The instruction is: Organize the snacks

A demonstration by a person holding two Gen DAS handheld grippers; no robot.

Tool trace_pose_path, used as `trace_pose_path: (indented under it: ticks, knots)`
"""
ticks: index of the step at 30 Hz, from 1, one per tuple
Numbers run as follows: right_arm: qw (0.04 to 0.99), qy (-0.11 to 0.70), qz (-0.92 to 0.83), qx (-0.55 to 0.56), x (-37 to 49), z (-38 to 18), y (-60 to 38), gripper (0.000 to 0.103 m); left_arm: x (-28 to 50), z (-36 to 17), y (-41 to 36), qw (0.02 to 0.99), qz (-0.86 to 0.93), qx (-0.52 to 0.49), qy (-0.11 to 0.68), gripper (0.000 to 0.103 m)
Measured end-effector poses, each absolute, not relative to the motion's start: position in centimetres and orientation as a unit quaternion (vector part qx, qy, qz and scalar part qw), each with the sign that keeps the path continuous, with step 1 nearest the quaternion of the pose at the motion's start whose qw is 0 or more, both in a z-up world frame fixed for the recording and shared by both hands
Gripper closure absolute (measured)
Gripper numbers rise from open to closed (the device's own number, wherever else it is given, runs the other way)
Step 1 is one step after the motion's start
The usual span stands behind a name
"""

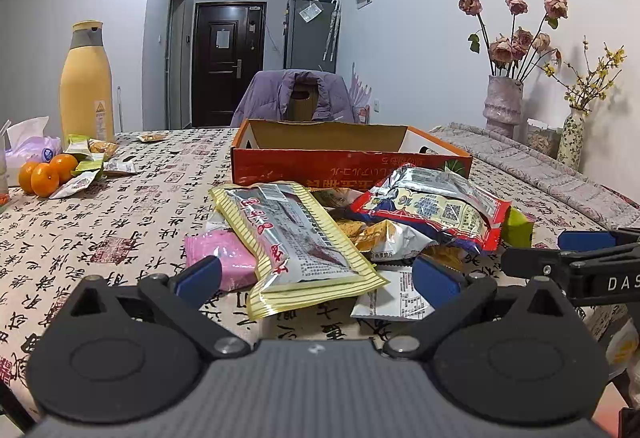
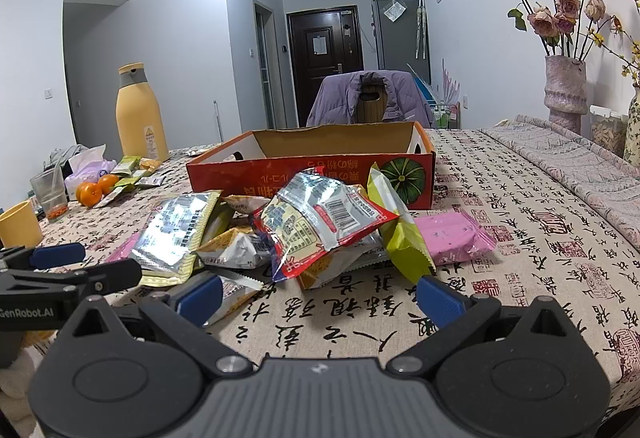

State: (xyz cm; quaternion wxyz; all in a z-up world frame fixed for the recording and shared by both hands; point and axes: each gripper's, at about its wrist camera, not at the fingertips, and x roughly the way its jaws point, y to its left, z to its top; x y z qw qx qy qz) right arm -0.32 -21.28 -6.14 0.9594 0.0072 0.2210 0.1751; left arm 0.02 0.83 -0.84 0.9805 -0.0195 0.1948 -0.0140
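The left gripper (image 1: 316, 278) is hovering low over the worktop (image 1: 120, 222) with its 2 blue-padded fingers (image 1: 200, 274) standing wide apart, clamped on nothing. Between them a yellow-edged silver packet (image 1: 296, 238) is lying, its near end reaching almost to the finger line. A pink packet (image 1: 224, 254) is sitting just ahead of the left finger, partly under the silver one. A white sachet (image 1: 396, 298) is resting just beside the right finger. Further ahead a red-edged foil bag (image 1: 436, 206) is lying on top of the snack pile, and beyond the pile an open red box (image 1: 348, 166) is standing. Far off to the left of the fingers, oranges (image 1: 44, 174) and a yellow bottle (image 1: 86, 86) are sitting.

The right gripper (image 2: 318, 296) is also hovering low, its fingers (image 2: 438, 300) spread wide and gripping nothing. Bare cloth is showing between them. The red-edged bag (image 2: 320, 222) is lying ahead of the gap, topping the pile. A green packet (image 2: 404, 238) is sloping down toward the right finger, its corner near the tip. A second pink packet (image 2: 452, 236) is lying beyond that finger, to the right. A small sachet (image 2: 232, 292) is touching or just beside the left finger. The box (image 2: 312, 174) is standing behind the pile. The left gripper's arm (image 2: 60, 278) is showing off to the left.
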Motion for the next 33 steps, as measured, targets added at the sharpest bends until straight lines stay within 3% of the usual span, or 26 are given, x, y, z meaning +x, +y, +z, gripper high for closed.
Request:
trace_pose_path:
  ticks: [33]
  knots:
    - [0.960,0.221,0.173,0.006,-0.39,-5.73,-21.39,0.000,0.00,-0.47,0.91,0.981,-0.014,-0.029,0.191,0.000]
